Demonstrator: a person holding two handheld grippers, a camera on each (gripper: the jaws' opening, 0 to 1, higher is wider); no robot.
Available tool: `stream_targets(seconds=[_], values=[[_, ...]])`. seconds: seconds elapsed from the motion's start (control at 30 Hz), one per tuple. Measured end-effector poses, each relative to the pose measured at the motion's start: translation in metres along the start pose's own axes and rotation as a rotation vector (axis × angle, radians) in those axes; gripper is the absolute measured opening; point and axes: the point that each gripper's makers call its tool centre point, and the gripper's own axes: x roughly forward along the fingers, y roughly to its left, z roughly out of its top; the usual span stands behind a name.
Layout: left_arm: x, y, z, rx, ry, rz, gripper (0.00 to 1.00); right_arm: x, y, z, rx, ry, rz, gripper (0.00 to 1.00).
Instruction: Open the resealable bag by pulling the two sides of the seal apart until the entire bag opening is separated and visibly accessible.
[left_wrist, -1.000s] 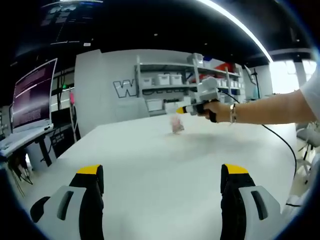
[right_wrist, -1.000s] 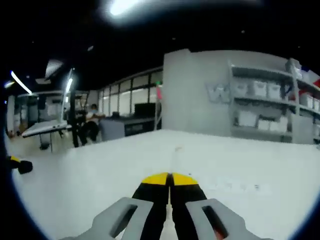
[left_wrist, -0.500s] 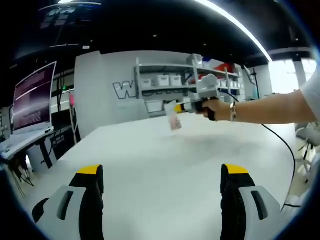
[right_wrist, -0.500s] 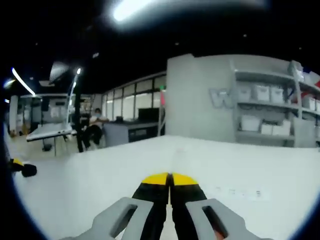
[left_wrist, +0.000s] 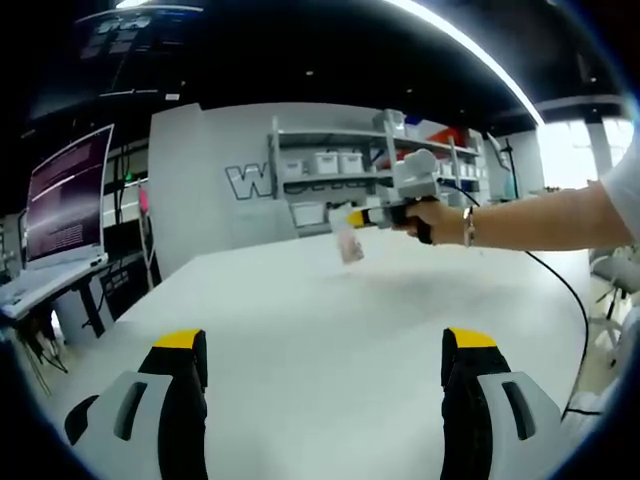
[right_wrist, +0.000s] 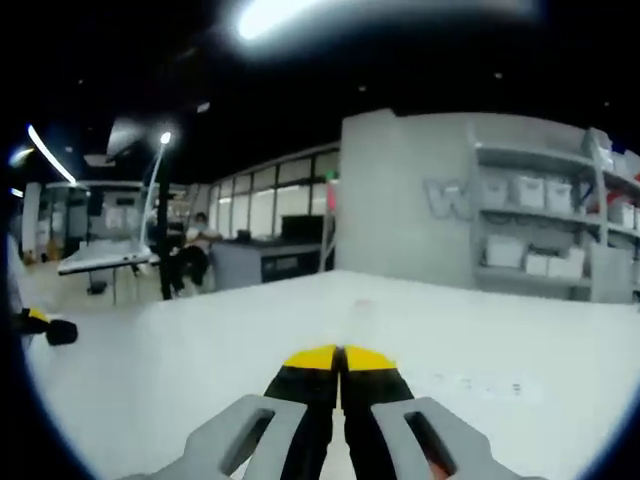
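**A:** Left gripper view: what did you have?

**B:** My left gripper (left_wrist: 322, 372) was low over the white table (left_wrist: 300, 330), jaws spread wide with nothing between them. Across the table, my right gripper (left_wrist: 352, 218) held the small resealable bag (left_wrist: 349, 241) dangling just above the tabletop.

**A:** And the right gripper view?

**B:** My right gripper's (right_wrist: 341, 357) yellow tips were pressed together. The pinched bag edge itself I couldn't make out there.

**A:** Which step?

**B:** I judged one side gripped, seal unopened. Next, the left needed to cross the table, pinch the opposite lip, then pull.
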Motion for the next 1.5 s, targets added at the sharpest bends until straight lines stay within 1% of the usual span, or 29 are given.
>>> stream_targets(seconds=[0.27,0.43,0.63,0.9,1.17,1.5], values=[[-0.002,-0.002,0.002,0.003,-0.005,-0.002,0.95,-0.003,0.003,0.006,-0.019,-0.008,0.014,0.0],[-0.004,-0.004,0.003,0.003,-0.007,-0.005,0.95,-0.008,0.005,0.005,-0.024,-0.008,0.017,0.0],[-0.005,-0.006,0.004,0.007,-0.009,-0.007,0.95,-0.024,0.012,0.005,-0.026,-0.017,0.023,0.0],[-0.005,-0.011,0.005,0.012,-0.008,-0.018,0.95,-0.036,0.012,0.008,-0.029,-0.031,0.024,0.0],[-0.006,-0.014,0.007,0.02,-0.009,-0.023,0.95,-0.042,0.011,0.008,-0.024,-0.039,0.029,0.0],[-0.006,-0.019,0.008,0.027,-0.009,-0.03,0.95,-0.056,0.017,0.007,-0.035,-0.053,0.035,0.0]])
